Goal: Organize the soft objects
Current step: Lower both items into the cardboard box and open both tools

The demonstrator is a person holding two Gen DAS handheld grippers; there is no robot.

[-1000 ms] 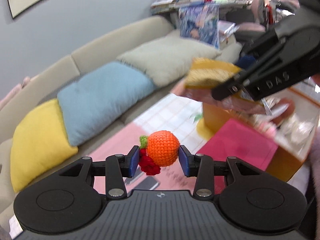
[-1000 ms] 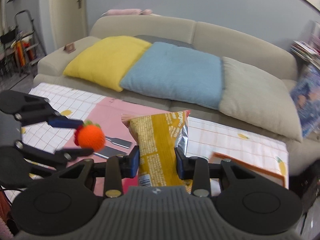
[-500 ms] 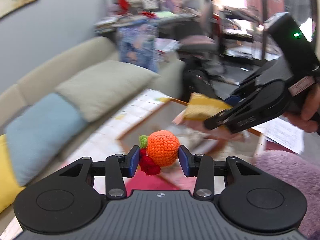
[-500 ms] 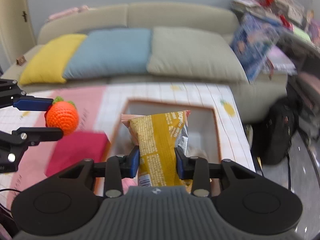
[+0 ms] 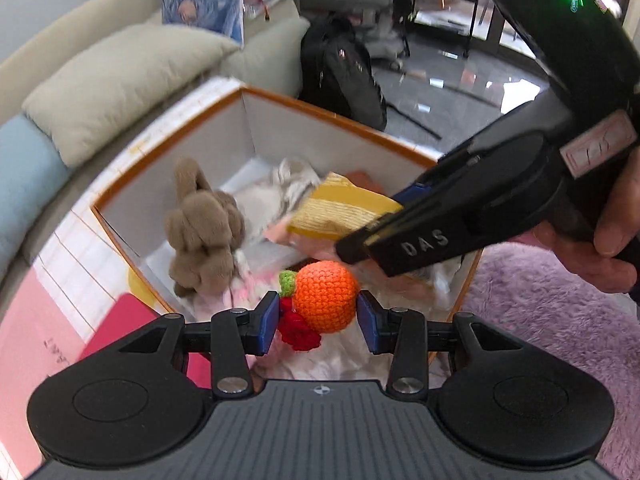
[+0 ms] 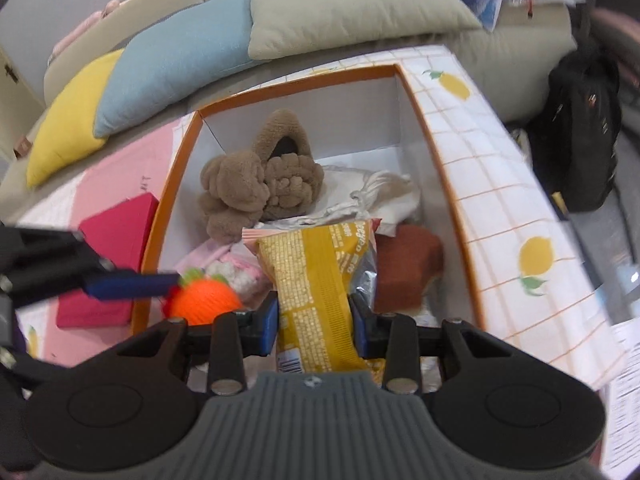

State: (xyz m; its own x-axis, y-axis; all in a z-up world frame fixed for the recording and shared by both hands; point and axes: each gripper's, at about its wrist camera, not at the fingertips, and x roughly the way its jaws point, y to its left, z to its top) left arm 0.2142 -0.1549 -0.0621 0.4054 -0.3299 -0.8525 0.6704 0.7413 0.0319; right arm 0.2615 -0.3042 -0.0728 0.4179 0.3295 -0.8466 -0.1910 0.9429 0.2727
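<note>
My left gripper [image 5: 318, 322] is shut on an orange crocheted ball [image 5: 325, 297] with a green leaf and a red tuft, held over the near end of an orange-rimmed white box [image 5: 248, 124]. My right gripper [image 6: 314, 325] is shut on a yellow snack bag [image 6: 318, 284], also over the box [image 6: 292, 84]. In the left wrist view the right gripper [image 5: 384, 216] comes in from the right with the bag [image 5: 340, 212]. The ball [image 6: 206, 302] shows at the left in the right wrist view. Inside lie brown plush slippers [image 6: 256, 184], white cloth and a rust-coloured item.
A red flat box [image 6: 108, 256] lies left of the box on a pink and lemon-print table cover [image 6: 520, 200]. A sofa with yellow, blue and beige cushions [image 6: 340, 12] stands behind. A black backpack [image 6: 584, 132] sits on the floor; a purple rug [image 5: 560, 320] is at right.
Both grippers swung away from the sofa side and dropped over the open box, each keeping its item. The views now look down into the box.
</note>
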